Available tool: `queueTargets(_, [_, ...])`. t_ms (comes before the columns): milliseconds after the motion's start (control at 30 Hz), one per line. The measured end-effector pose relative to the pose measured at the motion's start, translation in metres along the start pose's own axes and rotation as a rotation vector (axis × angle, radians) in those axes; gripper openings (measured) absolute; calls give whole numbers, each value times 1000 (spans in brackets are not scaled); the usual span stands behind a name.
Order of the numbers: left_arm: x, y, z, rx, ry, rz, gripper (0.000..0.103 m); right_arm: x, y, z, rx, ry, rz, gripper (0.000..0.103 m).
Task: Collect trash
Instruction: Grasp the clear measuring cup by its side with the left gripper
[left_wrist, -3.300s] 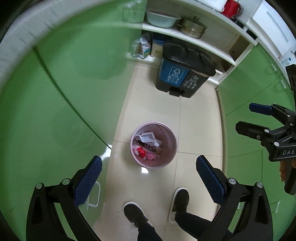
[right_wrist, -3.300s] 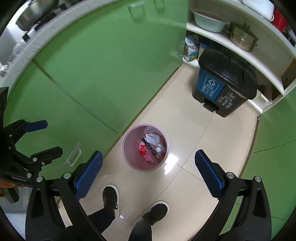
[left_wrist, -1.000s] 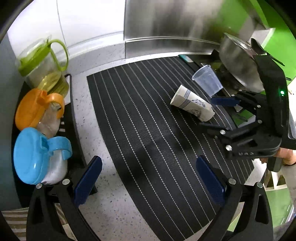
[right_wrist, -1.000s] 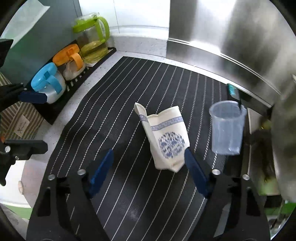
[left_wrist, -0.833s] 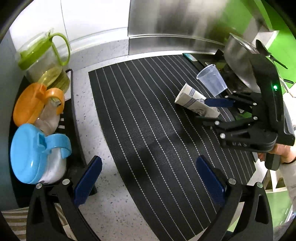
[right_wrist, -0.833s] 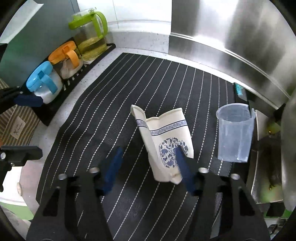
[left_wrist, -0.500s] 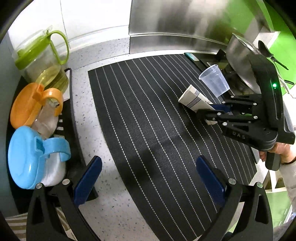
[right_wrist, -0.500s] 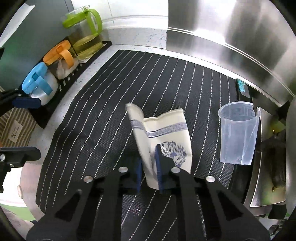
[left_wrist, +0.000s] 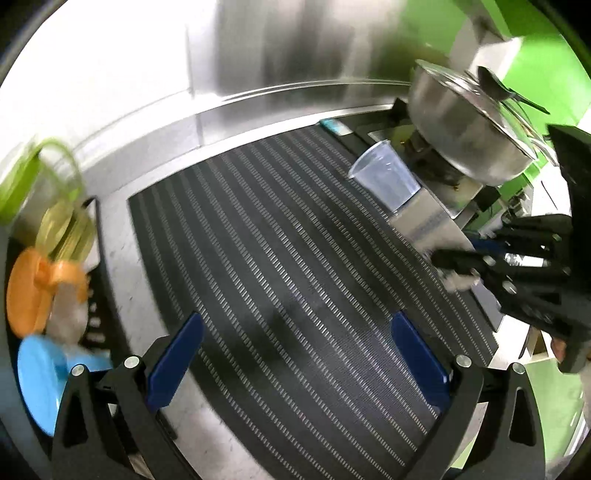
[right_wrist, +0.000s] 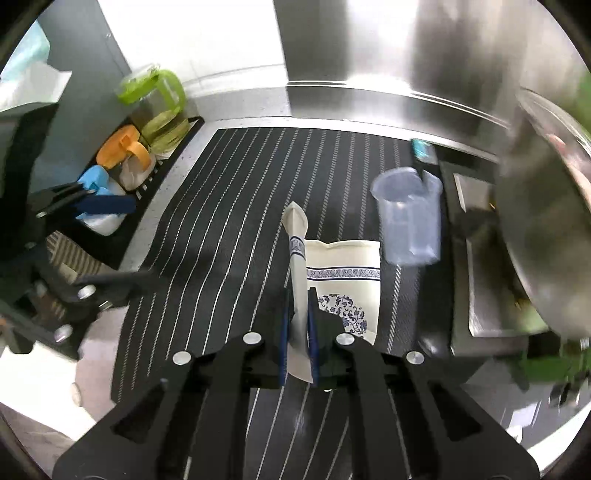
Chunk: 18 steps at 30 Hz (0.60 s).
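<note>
Right claw (right_wrist: 298, 325) clamps paper cup (right_wrist: 343, 284) w/ plastic cup (right_wrist: 408, 216) beside; left claw (left_wrist: 295, 354) released.

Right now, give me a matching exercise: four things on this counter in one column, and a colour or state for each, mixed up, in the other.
Things:
1. paper cup
2. plastic cup
3. left gripper
4. pitcher lid

States:
A. open, holding nothing
B. green
C. crushed, pinched by the right gripper
D. clear, upright on the mat

Pairs: 1-C, 2-D, 3-A, 4-B
</note>
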<state>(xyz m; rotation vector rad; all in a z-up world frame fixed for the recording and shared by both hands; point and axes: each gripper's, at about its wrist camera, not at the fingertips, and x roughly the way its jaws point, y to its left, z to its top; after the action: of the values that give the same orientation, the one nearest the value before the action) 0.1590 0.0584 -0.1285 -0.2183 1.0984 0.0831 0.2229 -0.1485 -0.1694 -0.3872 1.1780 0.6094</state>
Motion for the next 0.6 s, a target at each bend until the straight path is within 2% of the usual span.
queueTargets(267, [23,-27,37,100,-14,-23,97,-35,-24,-30,84,8,-22,9])
queueTargets(433, [41,-42,59,159,-23,-28,97,-42,-44,-43,126,17,-29,9])
queueTargets(600, [58,-56,78,227,-38,-71,97,-42,-60,-50,153,21,-28,9])
